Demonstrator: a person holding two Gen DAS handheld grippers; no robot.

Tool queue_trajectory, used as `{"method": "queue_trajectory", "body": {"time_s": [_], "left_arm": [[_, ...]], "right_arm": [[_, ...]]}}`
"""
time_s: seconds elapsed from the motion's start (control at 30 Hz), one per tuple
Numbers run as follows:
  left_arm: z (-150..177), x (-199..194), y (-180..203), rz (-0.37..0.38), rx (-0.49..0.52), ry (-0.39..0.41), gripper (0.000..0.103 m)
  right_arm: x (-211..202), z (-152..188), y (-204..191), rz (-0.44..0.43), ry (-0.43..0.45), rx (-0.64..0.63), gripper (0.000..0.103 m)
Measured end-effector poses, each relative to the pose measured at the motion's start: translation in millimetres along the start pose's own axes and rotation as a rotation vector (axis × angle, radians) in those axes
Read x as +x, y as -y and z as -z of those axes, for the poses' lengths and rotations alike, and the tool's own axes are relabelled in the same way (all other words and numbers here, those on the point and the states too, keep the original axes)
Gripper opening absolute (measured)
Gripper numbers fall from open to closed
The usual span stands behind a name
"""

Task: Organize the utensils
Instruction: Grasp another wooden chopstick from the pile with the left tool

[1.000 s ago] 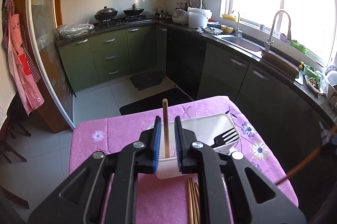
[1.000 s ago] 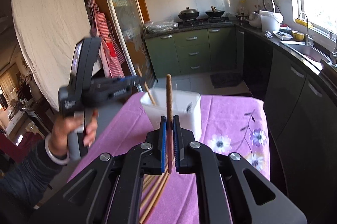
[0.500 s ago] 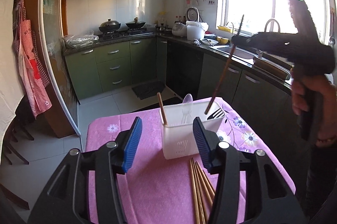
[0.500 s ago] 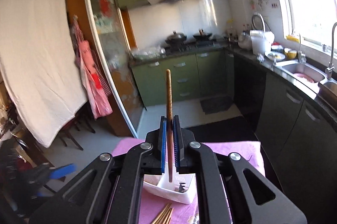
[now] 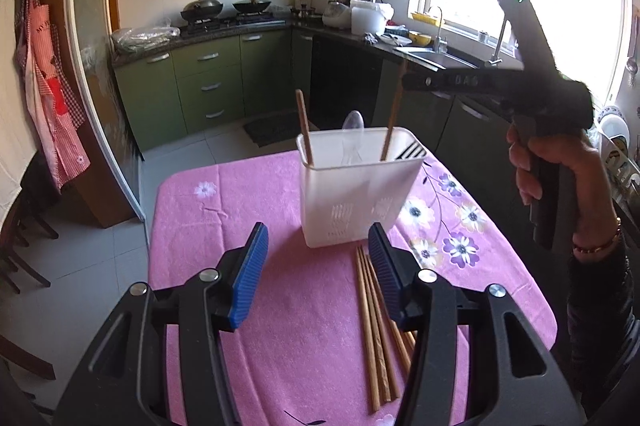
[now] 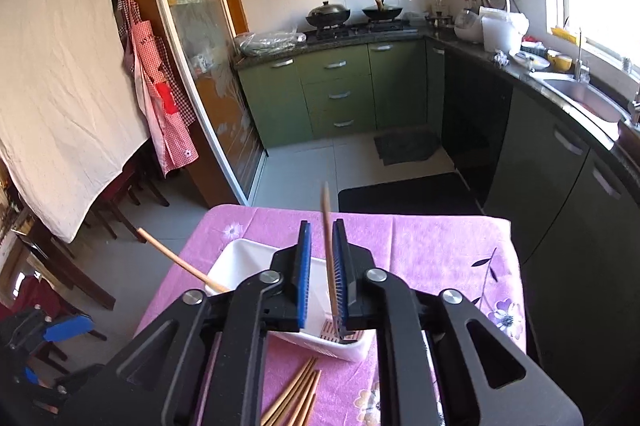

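Left wrist view: two chopsticks [image 5: 303, 125], spoon and fork already in white holder [image 5: 356, 202], loose chopsticks [image 5: 374, 310] waiting on pink cloth, left gripper [image 5: 318, 272] apart and empty, right gripper [image 6: 321, 274] opening, probably just releasing its chopstick [image 6: 329, 250].

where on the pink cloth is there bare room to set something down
Free: the cloth left of the holder, to its left edge. Crowded: the near right, where loose chopsticks lie before the holder.

black gripper [image 5: 318, 268] | ribbed blue pads | silver screws | bracelet [image 5: 596, 248]
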State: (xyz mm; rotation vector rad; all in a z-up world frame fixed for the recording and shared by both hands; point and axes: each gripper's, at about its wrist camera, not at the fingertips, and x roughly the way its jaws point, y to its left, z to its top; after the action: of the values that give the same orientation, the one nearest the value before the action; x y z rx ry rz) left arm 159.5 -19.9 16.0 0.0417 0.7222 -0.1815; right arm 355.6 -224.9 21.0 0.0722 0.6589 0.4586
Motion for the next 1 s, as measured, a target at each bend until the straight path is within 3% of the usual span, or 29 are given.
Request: {"method": "queue_trajectory", "body": {"time_s": [0.13, 0.2, 0.33, 0.5, 0.63, 1.0], "left_arm": [[6.7, 15.1, 12.0, 0.030, 0.014, -0.066, 0.051], [12.1, 25.9, 17.4, 0.047, 0.021, -0.106, 0.051], [27.1, 59.0, 28.2, 0.088, 0.026, -0.225, 0.051], [41.8, 104.6, 39.9, 0.115, 0.020, -0.363, 0.049], [50.4, 136.2, 45.2, 0.117, 0.010, -0.452, 0.032], [60.5, 187.5, 41.2, 0.064, 0.001, -0.532, 0.020]], "right_arm": [[-45.6, 13.6, -1.2, -0.017, 0.069, -0.010, 0.015], [-67.2, 26.5, -1.4, -0.014, 0.096, -0.020, 0.023], [-91.0, 80.3, 5.7, -0.005, 0.052, -0.037, 0.027], [-77.4, 149.8, 31.4, 0.015, -0.078, 0.025, 0.027], [-56.6, 190.2, 52.3, 0.022, -0.164, 0.086, 0.027], [-31.2, 209.6, 60.4, -0.002, -0.228, 0.115, 0.027]]}}
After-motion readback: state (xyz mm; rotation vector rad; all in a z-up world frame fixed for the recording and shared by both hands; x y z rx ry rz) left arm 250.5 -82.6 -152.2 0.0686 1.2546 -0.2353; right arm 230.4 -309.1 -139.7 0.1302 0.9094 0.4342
